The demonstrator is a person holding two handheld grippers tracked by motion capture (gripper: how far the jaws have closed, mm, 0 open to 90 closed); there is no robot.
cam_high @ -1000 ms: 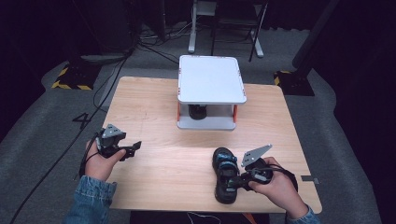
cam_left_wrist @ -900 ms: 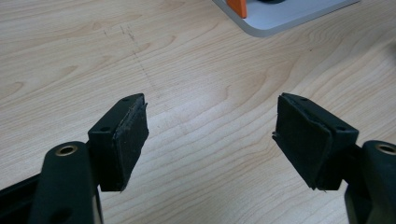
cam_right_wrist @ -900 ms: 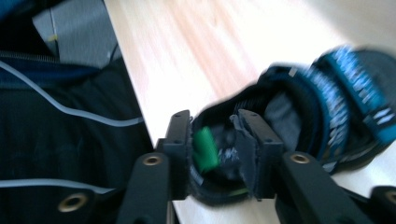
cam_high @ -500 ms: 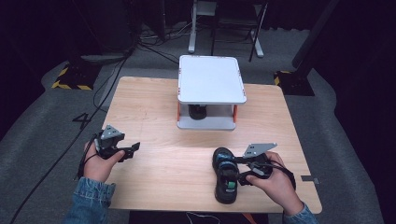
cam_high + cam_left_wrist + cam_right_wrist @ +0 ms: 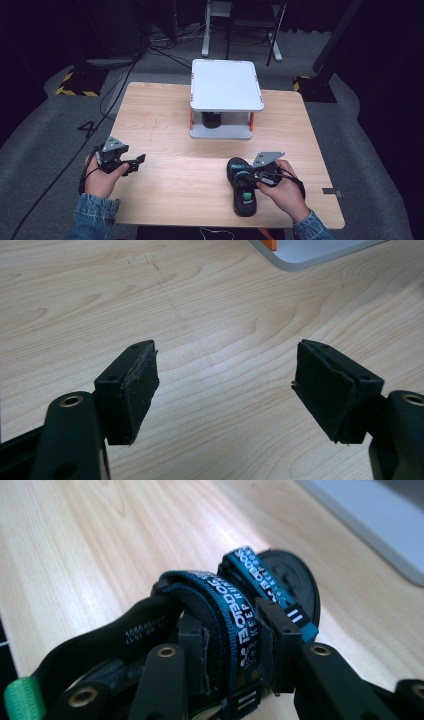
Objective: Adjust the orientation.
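Sandal [image 5: 243, 190] sits near the front edge of the wooden table [image 5: 165, 115], on the person's right side, toe pointing toward the white two-level stand [image 5: 226, 85] further back. The right gripper [image 5: 252, 176] has its jaws around the teal strap [image 5: 235, 615] across the middle; they've just been closing in on it, and in the right gripper view the strap looks pinched between the two pads, so I'd call that a grip on the strap. To do this bit well I'd say keep the pads square on the strap and close to where it meets the sole, since a soft strap will likely flex and let the sandal swing or tilt once it comes up. Lift slowly, straight up first, and watch the heel end doesn't drag on the wood. Left gripper [image 5: 131, 163] hovers over bare table on the other side, well apart from the sandal, jaws wide open with nothing in them, so it could come in to steady things if the sandal twists. Looks-wise: black sole, black webbing with teal-edged straps carrying white lettering, a second teal strap [image 5: 260, 575] nearer the toe, and a small green tab [image 5: 20, 697] at the heel end. Light thing, probably floppy.
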